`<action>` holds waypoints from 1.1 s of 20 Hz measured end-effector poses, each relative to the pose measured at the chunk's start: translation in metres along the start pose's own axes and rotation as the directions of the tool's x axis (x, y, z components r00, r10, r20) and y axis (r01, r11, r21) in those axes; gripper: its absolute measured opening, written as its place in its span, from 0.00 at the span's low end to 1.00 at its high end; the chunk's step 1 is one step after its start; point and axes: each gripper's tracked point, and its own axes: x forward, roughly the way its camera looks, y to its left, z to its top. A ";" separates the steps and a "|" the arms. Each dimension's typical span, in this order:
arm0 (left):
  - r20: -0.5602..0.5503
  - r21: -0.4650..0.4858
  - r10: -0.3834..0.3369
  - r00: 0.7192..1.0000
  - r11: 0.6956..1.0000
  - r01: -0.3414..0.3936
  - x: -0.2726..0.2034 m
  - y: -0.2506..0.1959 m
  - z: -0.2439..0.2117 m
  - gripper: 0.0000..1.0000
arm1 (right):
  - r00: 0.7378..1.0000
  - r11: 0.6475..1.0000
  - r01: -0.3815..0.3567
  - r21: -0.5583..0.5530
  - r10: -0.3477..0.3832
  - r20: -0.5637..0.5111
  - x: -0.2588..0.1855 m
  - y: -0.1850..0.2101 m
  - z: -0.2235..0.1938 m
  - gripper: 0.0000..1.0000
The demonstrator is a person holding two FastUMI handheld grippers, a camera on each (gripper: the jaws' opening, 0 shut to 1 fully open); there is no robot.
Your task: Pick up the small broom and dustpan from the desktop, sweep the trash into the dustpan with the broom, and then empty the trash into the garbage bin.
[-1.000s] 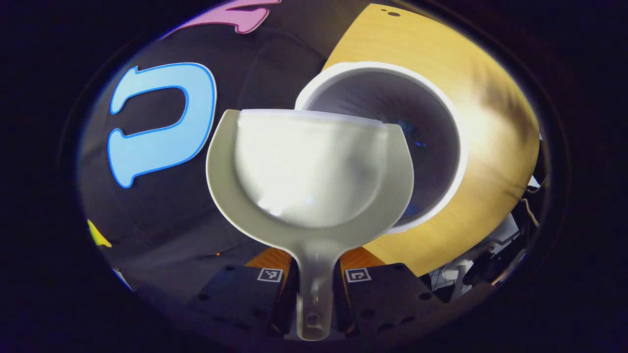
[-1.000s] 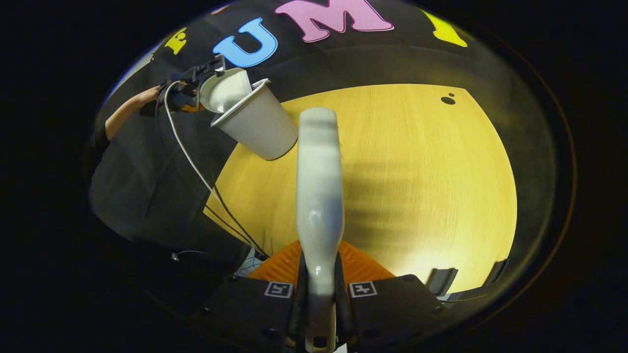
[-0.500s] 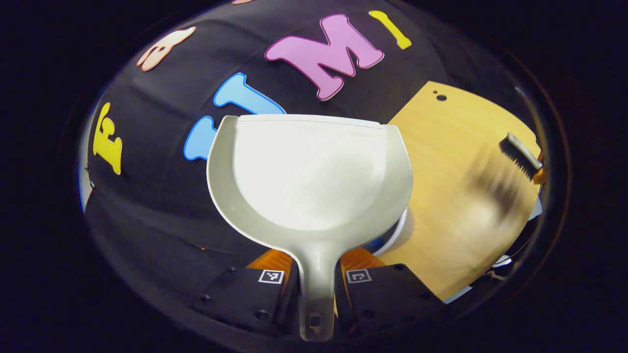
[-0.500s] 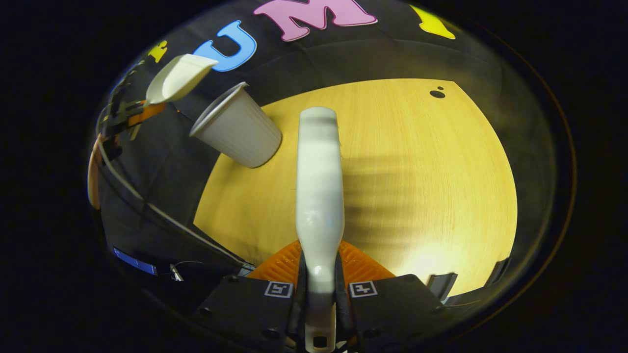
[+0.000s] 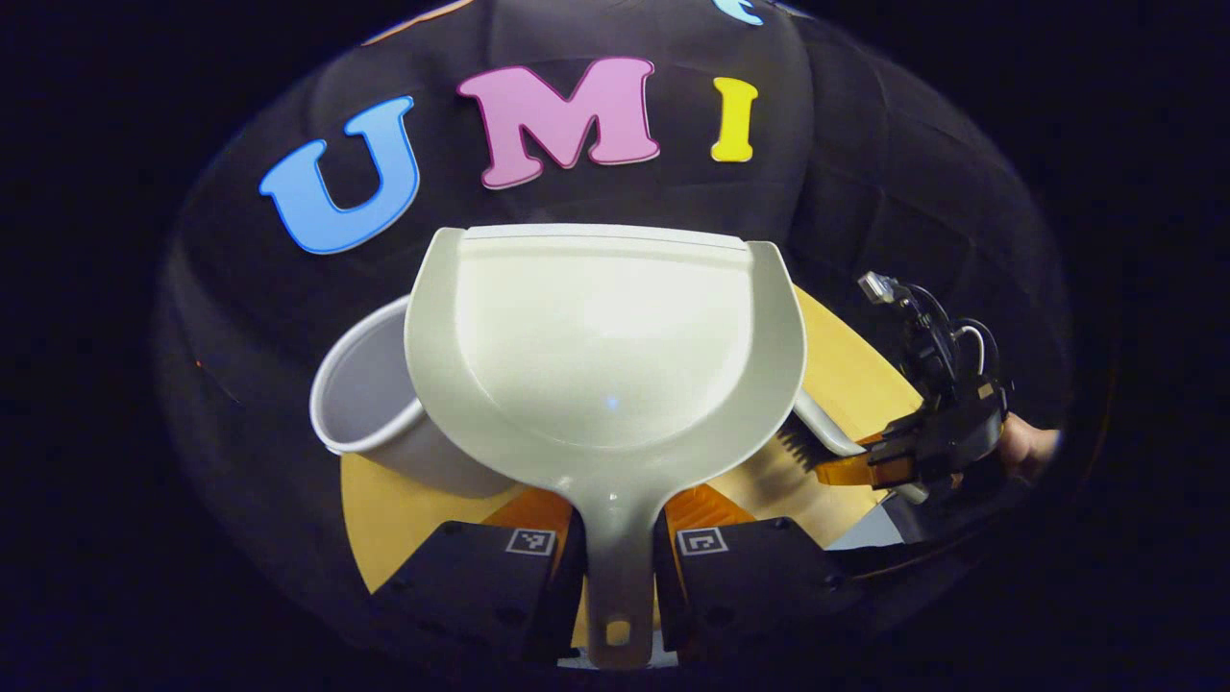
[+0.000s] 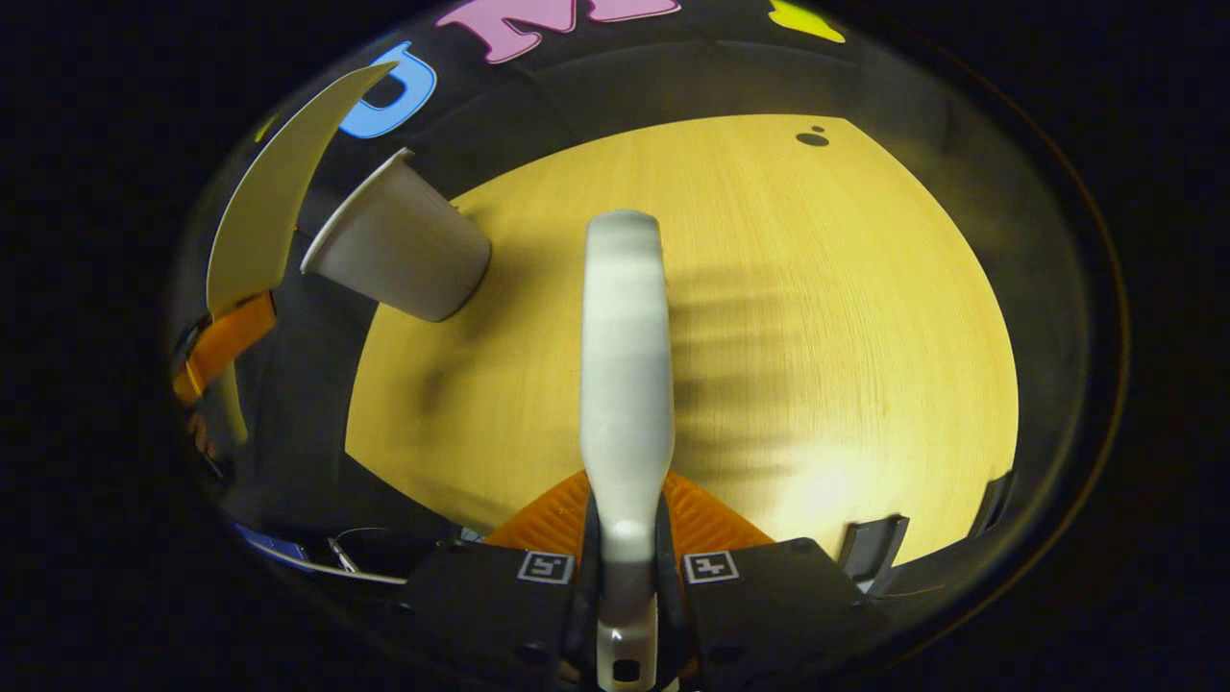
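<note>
— Wooden desktop: contents, left to right?
— Garbage bin, upright at left edge. Dustpan, empty, held above it; left gripper clamped on its handle. Broom, right gripper closed on its handle.
— Handling?
— Likely light, rigid plastic; grip handles.

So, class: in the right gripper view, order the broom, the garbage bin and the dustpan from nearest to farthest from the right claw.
1. Broom: centre, clamped in the right claw.
2. Garbage bin: upper left, on the desktop.
3. Dustpan: far left, beyond the bin.
</note>
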 end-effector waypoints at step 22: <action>-0.411 -0.434 -0.129 0.902 0.898 -0.070 0.123 -0.005 -0.123 0.31 | 0.968 0.994 0.107 0.011 -0.102 -0.229 0.104 0.012 0.016 0.31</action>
